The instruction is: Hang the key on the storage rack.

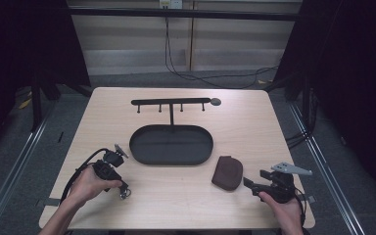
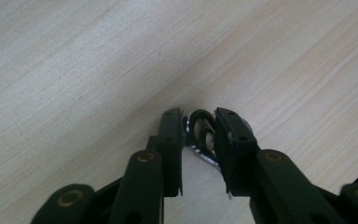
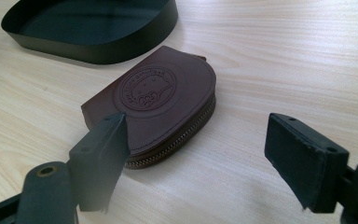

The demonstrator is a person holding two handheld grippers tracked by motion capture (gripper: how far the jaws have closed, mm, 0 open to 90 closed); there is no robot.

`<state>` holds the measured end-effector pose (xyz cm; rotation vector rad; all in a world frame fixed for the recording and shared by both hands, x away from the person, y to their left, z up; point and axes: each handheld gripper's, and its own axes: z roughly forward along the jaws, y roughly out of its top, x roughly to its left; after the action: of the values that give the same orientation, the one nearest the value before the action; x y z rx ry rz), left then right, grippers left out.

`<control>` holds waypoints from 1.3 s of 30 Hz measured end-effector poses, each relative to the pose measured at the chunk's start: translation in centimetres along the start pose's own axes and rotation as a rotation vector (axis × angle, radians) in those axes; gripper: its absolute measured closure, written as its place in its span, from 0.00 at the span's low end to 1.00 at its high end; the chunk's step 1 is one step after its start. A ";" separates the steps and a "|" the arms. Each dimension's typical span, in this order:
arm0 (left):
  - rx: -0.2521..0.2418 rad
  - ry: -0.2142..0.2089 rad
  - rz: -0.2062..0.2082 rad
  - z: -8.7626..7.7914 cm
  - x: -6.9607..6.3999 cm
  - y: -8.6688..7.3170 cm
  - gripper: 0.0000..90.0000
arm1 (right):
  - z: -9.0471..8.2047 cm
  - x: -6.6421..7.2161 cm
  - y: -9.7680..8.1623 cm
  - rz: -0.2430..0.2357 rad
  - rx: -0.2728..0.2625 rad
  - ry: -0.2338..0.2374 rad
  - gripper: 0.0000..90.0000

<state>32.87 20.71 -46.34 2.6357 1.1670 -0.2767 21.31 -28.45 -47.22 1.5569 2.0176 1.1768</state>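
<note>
Nearest the camera: two hand-held grippers, one per hand, at the near edge of the pale wooden table [image 1: 254, 117].

Left gripper [image 1: 123, 191], near left. Jaws narrowed, their pads closed on a small silver metal key ring [image 2: 203, 136] that lies flat on the table. In the left gripper view the ring sits between the pad tips, with part of it trailing back toward the gripper body. It appears pinched, not yet lifted.

Right gripper [image 1: 247, 182], near right. Jaws spread wide, holding nothing. Brown leather coin pouch [image 3: 154, 105], half-round, zipped along its curved edge and stamped with a round emblem, lies just ahead of this gripper and a little to its left. Its straight edge faces the left jaw; the long axis runs roughly across the jaw gap. The right hand is much the nearer to it; the left is well apart.

Black oval metal tray [image 1: 171, 145], centre of the table, beyond both grippers and empty. Its black T-shaped hanger bar [image 1: 170, 102] rises at the far rim, carrying four short pegs.

Count: grippers two, key ring one, pouch one, tray one, hanger bar one.
</note>
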 end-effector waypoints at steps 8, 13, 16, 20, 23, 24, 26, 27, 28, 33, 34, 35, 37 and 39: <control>-0.006 -0.004 0.036 -0.5 -0.6 0.3 0.94 | 0.1 0.0 0.0 0.000 0.001 -0.002 0.24; 0.012 0.010 0.067 -0.5 -1.1 0.5 0.95 | 0.1 0.0 0.0 0.003 0.003 -0.004 0.24; 0.014 0.008 0.073 -0.5 -1.1 0.5 0.95 | 0.1 0.0 0.0 0.003 0.002 -0.004 0.24; 0.012 0.008 0.075 -0.8 -1.1 0.5 0.95 | 0.1 0.0 0.0 0.004 0.003 -0.005 0.24; 0.008 0.011 0.076 -1.1 -1.2 0.5 0.95 | 0.1 0.0 0.0 0.006 0.003 -0.005 0.24; 0.004 0.014 0.078 -1.2 -1.2 0.5 0.95 | 0.1 0.0 0.0 0.006 0.004 -0.006 0.24; 0.005 0.017 0.088 -1.7 -1.3 0.5 0.95 | 0.1 0.0 0.0 0.006 0.003 -0.006 0.24; 0.005 0.023 0.089 -1.8 -1.4 0.6 0.95 | 0.1 0.0 0.0 0.006 0.004 -0.006 0.24; 0.002 0.025 0.088 -2.0 -1.5 0.6 0.95 | 0.1 0.0 0.0 0.006 0.004 -0.006 0.24; -0.006 0.044 0.099 -3.0 -1.7 0.9 0.95 | 0.1 0.0 0.0 0.007 0.004 -0.006 0.24; -0.006 0.039 0.105 -3.1 -1.7 0.9 0.95 | 0.1 -0.1 0.0 0.006 0.004 -0.007 0.24; -0.008 0.040 0.103 -3.3 -1.8 0.9 0.95 | 0.1 -0.1 0.0 0.006 0.004 -0.007 0.24; -0.014 0.048 0.108 -3.6 -1.9 1.0 0.95 | 0.1 -0.1 0.0 0.006 0.004 -0.007 0.24; -0.016 0.048 0.110 -3.9 -1.9 1.0 0.95 | 0.1 -0.1 0.0 0.007 0.003 -0.006 0.24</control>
<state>32.64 19.87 -41.95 2.6943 1.0290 -0.1836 21.38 -28.47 -47.30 1.5682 2.0130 1.1700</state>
